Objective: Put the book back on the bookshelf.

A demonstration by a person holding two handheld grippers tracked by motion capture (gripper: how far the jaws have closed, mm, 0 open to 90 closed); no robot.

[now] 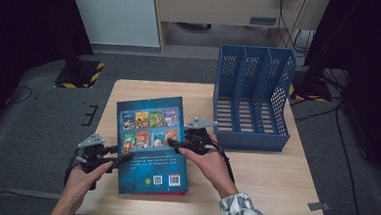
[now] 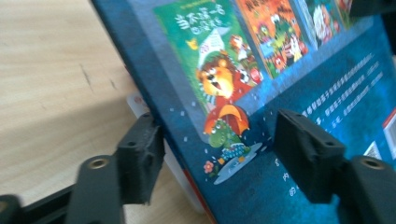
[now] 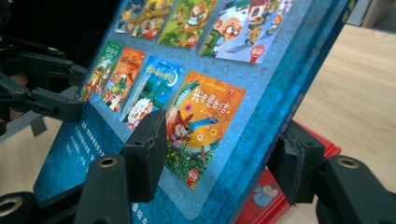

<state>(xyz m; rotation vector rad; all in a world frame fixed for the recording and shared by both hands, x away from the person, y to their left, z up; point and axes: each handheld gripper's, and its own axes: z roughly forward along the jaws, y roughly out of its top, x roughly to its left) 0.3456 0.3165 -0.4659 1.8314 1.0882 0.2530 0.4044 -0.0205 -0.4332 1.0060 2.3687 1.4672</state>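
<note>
While both hands work at the wooden table (image 1: 270, 167), the left gripper (image 1: 120, 159) clamps the left edge of a blue picture book (image 1: 151, 145), one pad (image 2: 140, 163) under that edge and the other on the back cover. The right gripper (image 1: 174, 143) grips the opposite edge the same way — one pad (image 3: 149, 154) on the cover, one (image 3: 294, 168) beneath. Between them the book is tilted up off the table, above a red book (image 3: 275, 196), left of the blue file rack (image 1: 251, 98).
</note>
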